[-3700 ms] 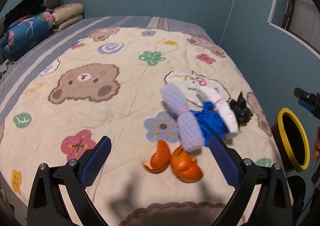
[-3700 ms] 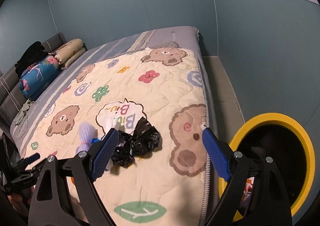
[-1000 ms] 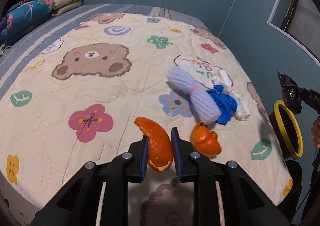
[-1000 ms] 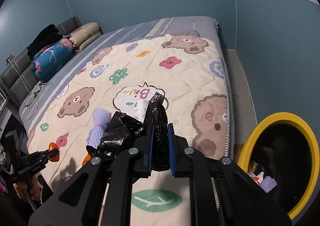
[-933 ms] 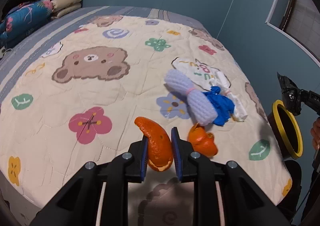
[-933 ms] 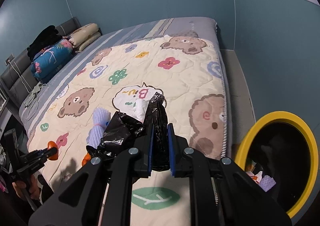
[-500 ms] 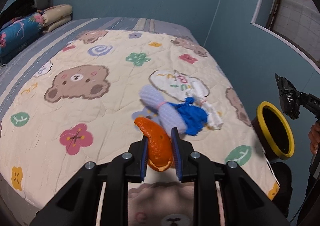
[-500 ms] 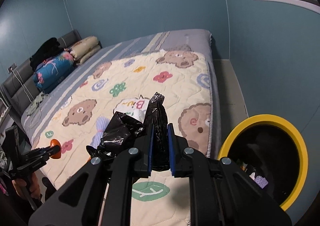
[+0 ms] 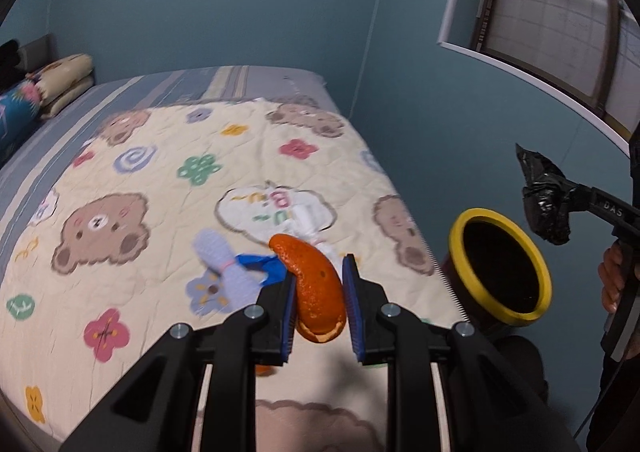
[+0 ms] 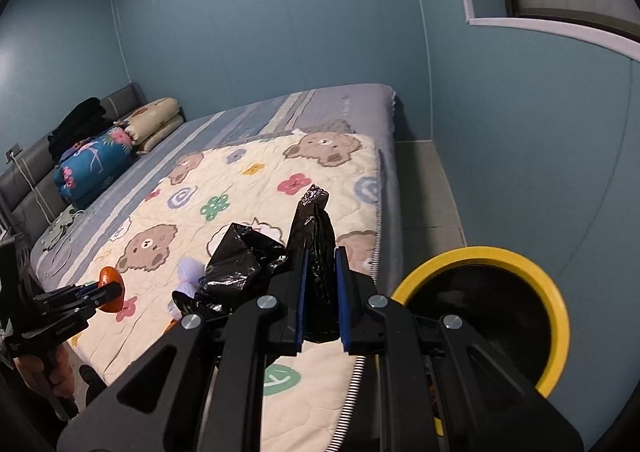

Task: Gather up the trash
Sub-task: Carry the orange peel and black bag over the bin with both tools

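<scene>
My left gripper (image 9: 319, 294) is shut on an orange peel (image 9: 313, 288) and holds it above the bear-print quilt (image 9: 132, 172). My right gripper (image 10: 320, 280) is shut on a crumpled black plastic bag (image 10: 256, 264), raised beside the yellow-rimmed trash bin (image 10: 558, 312). In the left wrist view the bag (image 9: 546, 200) hangs just above and right of the bin (image 9: 466, 226). On the quilt lie a lavender foam net (image 9: 224, 272), a blue scrap (image 9: 262, 266), a white wad (image 9: 310, 224) and a second orange peel (image 9: 265, 370), mostly hidden under my left gripper.
Folded bedding and pillows (image 10: 116, 144) are stacked at the bed's head by the grey headboard (image 10: 24, 192). The bin stands on the floor in the narrow strip (image 10: 424, 188) between the bed edge and the blue wall (image 10: 520, 132). A window (image 9: 560, 12) is at upper right.
Both grippers closed on their items since 3.7 s ago and have lifted. My left gripper has swung right toward the bin with the peel. My right gripper has risen with the bag.
</scene>
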`<action>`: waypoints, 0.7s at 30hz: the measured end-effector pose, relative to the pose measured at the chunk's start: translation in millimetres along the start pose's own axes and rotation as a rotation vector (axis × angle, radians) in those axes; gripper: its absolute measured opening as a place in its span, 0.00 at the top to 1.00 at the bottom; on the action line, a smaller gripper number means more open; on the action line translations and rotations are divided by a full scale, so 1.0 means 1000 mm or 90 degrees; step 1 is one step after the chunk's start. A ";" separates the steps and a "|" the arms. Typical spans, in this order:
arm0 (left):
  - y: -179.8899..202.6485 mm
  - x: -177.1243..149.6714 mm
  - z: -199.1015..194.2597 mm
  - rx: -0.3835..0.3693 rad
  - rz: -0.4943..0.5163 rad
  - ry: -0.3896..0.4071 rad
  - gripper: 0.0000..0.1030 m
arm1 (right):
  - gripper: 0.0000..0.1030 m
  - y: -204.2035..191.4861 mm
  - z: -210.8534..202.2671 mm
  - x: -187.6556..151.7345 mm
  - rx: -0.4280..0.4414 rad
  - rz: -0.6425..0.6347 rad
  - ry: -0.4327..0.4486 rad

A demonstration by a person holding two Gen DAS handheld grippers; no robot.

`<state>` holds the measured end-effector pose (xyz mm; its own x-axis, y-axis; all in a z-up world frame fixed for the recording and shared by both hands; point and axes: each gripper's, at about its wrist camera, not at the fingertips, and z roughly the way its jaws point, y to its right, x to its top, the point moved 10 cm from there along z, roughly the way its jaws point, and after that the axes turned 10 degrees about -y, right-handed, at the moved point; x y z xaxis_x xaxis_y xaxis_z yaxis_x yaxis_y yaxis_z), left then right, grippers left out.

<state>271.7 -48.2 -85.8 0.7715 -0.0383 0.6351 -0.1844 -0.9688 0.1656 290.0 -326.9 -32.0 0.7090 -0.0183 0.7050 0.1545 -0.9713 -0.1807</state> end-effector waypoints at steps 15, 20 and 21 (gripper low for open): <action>0.100 0.045 0.020 -0.078 0.076 0.003 0.80 | 0.88 0.079 -0.030 0.005 -0.064 0.065 0.027; 0.134 0.049 0.044 -0.111 0.087 -0.015 0.80 | 0.88 0.112 -0.027 0.002 -0.093 0.094 0.027; 0.141 0.050 0.049 -0.118 0.088 -0.018 0.80 | 0.88 0.119 -0.026 0.000 -0.097 0.102 0.024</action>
<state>314.1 -198.3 -68.1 0.7474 -0.1774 0.6403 -0.3967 -0.8922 0.2158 291.2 -448.8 -35.8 0.6893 -0.1816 0.7013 -0.0664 -0.9798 -0.1884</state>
